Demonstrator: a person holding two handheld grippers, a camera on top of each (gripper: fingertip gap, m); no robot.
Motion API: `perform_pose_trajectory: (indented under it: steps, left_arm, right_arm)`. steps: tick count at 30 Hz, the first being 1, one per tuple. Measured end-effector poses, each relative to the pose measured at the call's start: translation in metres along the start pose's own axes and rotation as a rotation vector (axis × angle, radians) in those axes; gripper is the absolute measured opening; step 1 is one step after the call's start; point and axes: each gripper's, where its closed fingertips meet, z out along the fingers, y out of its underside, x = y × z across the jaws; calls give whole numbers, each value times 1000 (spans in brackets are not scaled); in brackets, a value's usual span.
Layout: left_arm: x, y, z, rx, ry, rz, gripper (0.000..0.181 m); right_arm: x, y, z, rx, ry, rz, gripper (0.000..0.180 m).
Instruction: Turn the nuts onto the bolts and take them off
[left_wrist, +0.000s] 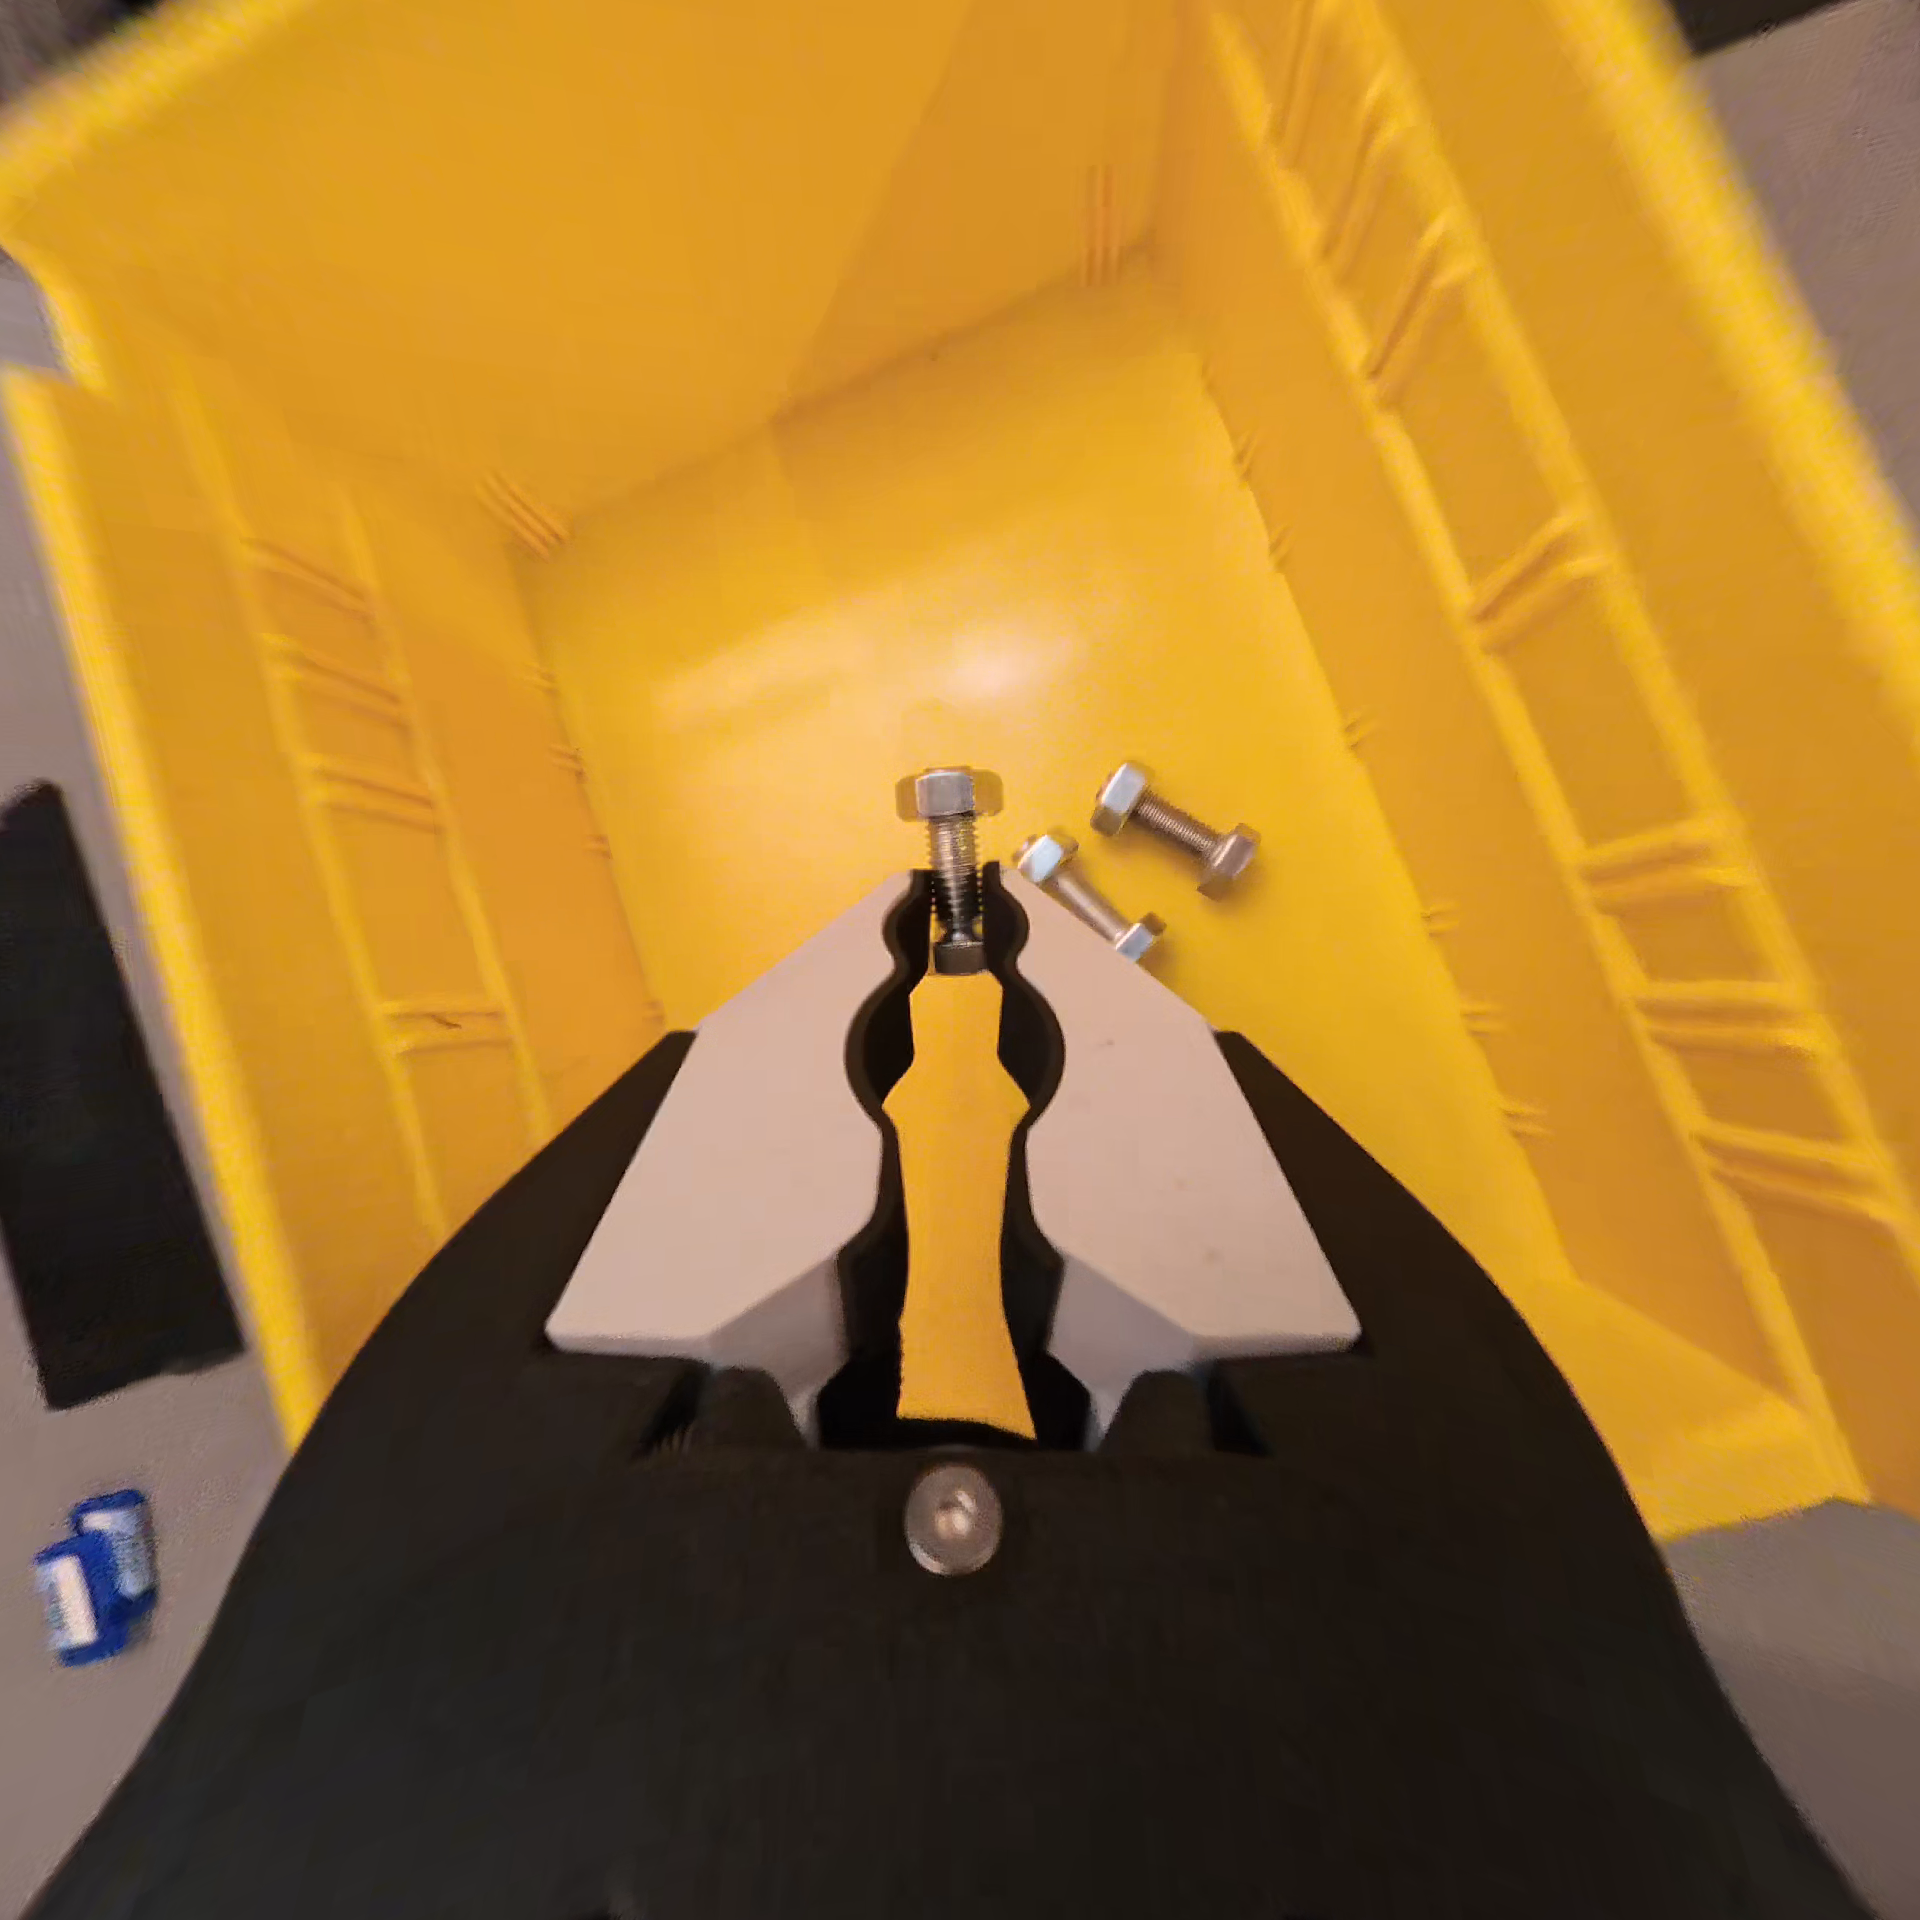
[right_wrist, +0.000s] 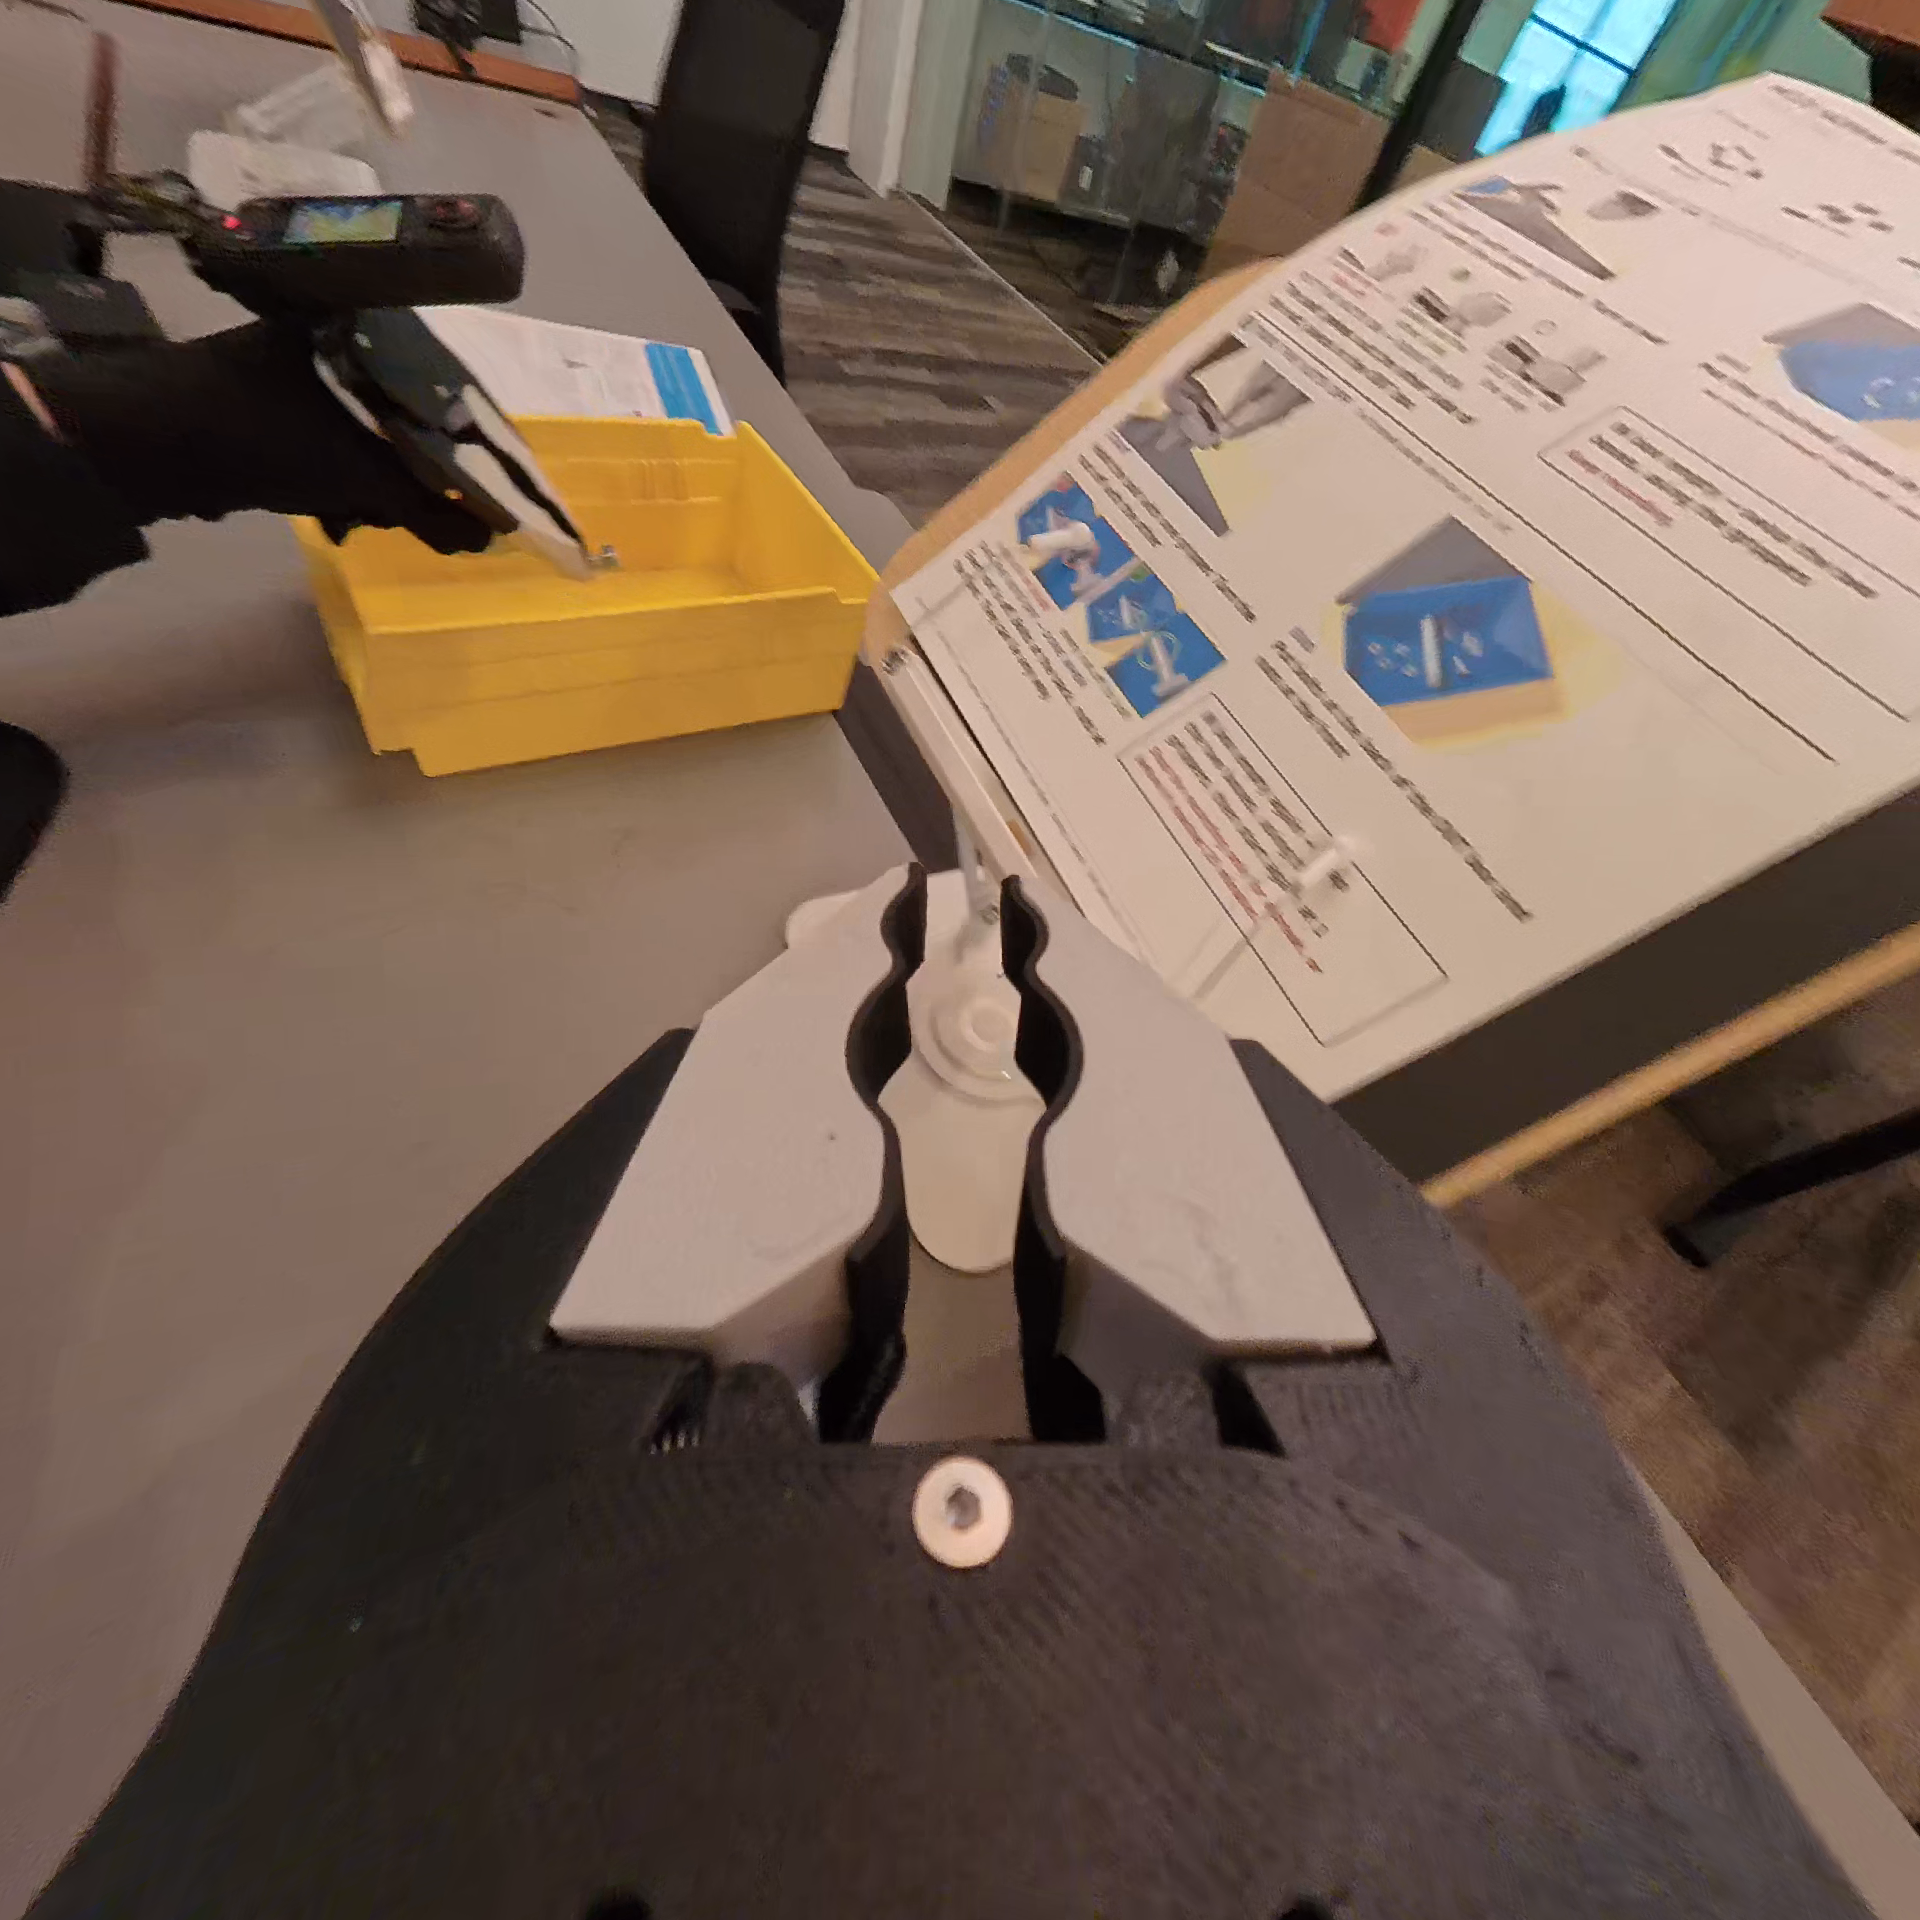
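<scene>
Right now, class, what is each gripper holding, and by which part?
The left gripper holds a bolt by the lower shank near its head, nut outward, over the yellow bin. The right gripper holds nothing.

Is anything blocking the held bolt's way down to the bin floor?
Nothing visible. The left gripper grips a bolt with its nut on, above bare yellow bin floor. The two other bolts lie to its right.
</scene>
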Motion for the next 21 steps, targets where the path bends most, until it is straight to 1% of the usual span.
perform_pose_trajectory:
  steps: [2,5,7,8,10,11,13,16,17,18,21]
  left_arm:
    - [8,-22,-24,109,-3,45,7]
    - [42,-67,-66,320,47,147,7]
    - [80,-98,-95,487,74,302,8]
    - [93,-110,-104,523,46,346,8]
    - [125,-132,-121,625,-30,499,8]
    - [144,-141,-126,659,-43,558,8]
    - [190,-153,-134,732,15,665,8]
    - [238,-165,-134,791,41,765,8]
    - [251,-169,-135,818,56,789,8]
    - [262,-172,-134,834,71,806,8]
    - [291,-177,-130,866,108,872,8]
  right_arm:
    - [-17,-11,8,46,-74,0,14]
    - [-47,-28,23,105,-202,19,21]
    - [-64,-31,38,110,-264,35,25]
    - [-69,-31,46,109,-282,49,27]
    - [-76,-28,62,109,-302,86,31]
    - [-77,-26,70,110,-308,105,33]
    - [-75,-20,83,116,-303,135,35]
    - [-69,-5,99,116,-300,187,51]
    - [-67,-1,102,119,-307,207,53]
    - [-67,-1,102,142,-329,228,53]
    - [-61,-2,97,206,-380,322,44]
